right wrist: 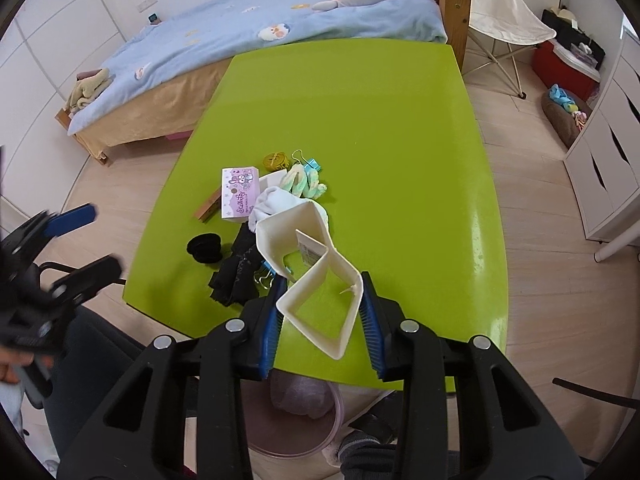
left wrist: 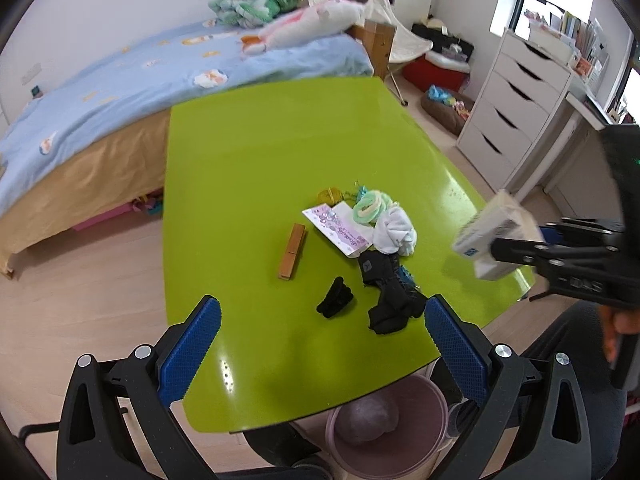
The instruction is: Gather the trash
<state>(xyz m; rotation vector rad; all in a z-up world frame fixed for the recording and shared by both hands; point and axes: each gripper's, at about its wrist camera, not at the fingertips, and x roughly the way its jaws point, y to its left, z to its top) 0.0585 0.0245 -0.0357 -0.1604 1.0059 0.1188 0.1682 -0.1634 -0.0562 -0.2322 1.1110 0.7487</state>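
One empty cardboard box (right wrist: 316,276) is what I have in the right gripper (right wrist: 322,314), its blue pads pressing the two side walls so the white shell has buckled into a kinked, twisted shape. It hangs above the near edge of the green table (right wrist: 400,128), at about 6 o'clock from the clutter. I judge it very light, thin-walled and easily crushed; the hold on the flat sides near the open end is sound, since the card gives and the ribbed pads bite, but it would fold further under more squeeze.

My left gripper (left wrist: 320,352) has its jaws wide apart with nothing between them, over the near left part of the table.

Other likely pickings lie in a heap mid-table: a purple printed card (left wrist: 338,230), stiff but flat and hard to get under, best taken by an overhanging edge. The white sock (left wrist: 394,234) and black cloth (left wrist: 390,288) are soft and would bunch anywhere.

A pinkish waste bin (left wrist: 434,394) stands on the floor under the near table edge, at 6 o'clock of the held box. Inside it I see a pale rounded lump, possibly a bunched bag or liner; the view is too dim to say.
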